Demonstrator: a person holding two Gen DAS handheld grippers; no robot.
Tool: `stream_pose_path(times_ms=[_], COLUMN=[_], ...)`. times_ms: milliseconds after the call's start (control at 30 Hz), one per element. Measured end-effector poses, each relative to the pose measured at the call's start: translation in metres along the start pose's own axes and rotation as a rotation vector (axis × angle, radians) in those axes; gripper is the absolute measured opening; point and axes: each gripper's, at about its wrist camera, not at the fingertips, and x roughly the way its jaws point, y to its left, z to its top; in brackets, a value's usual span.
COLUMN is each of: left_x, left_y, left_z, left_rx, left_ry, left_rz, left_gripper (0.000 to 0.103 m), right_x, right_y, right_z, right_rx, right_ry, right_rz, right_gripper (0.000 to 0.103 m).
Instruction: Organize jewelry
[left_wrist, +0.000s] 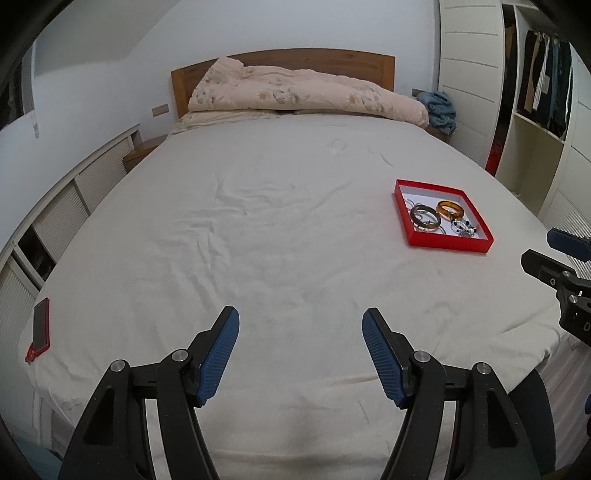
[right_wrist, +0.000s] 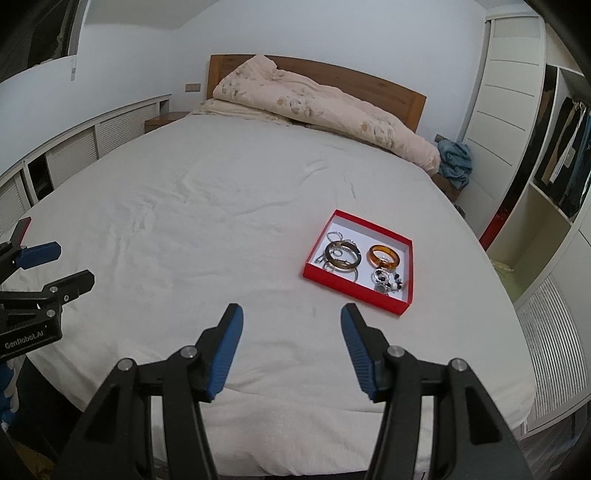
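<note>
A shallow red box (left_wrist: 448, 244) (right_wrist: 351, 290) with a white inside lies on the bed's right side. In it are a dark grey-brown bangle (left_wrist: 426, 217) (right_wrist: 342, 256), an amber bangle (left_wrist: 450, 209) (right_wrist: 383, 256), a beaded bracelet (left_wrist: 463, 227) (right_wrist: 388, 281) and thin silver chains (right_wrist: 334, 236). My left gripper (left_wrist: 300, 325) is open and empty above the bed's near edge, far left of the box. My right gripper (right_wrist: 291, 317) is open and empty, just short of the box's near side. Each gripper also shows at the edge of the other view.
The white bedsheet (left_wrist: 277, 236) (right_wrist: 207, 229) covers the bed. A folded beige duvet (left_wrist: 306, 92) (right_wrist: 325, 107) lies at the wooden headboard. A red phone (left_wrist: 40, 328) lies at the bed's left edge. An open wardrobe (left_wrist: 543, 85) (right_wrist: 557, 155) stands on the right, low cabinets on the left.
</note>
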Motion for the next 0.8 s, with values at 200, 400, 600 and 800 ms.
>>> stream_pose_path(times_ms=[200, 400, 600, 800], left_x=[-0.0027, -0.0054, -0.0053, -0.0063], left_y=[0.0027, 0.0054, 0.0057, 0.0066], left_z=[-0.0023, -0.005, -0.005, -0.007], left_rx=[-0.009, -0.015, -0.015, -0.017], left_ry=[-0.004, -0.008, -0.007, -0.007], left_rz=[-0.003, -0.003, -0.006, -0.007], left_gripper=[0.069, 0.069, 0.07, 0.07], right_x=[-0.0047, -0.0059, -0.006, -0.0042], right_y=[0.0024, 0.0061, 0.008, 0.0069], right_z=[-0.0002, -0.0006, -0.002, -0.0031], right_rx=[-0.011, -0.017, -0.02, -0.015], right_ry=[-0.006, -0.005, -0.002, 0.004], right_rz=[0.0, 0.005, 0.012, 0.021], right_gripper=[0.053, 0.054, 0.054, 0.054])
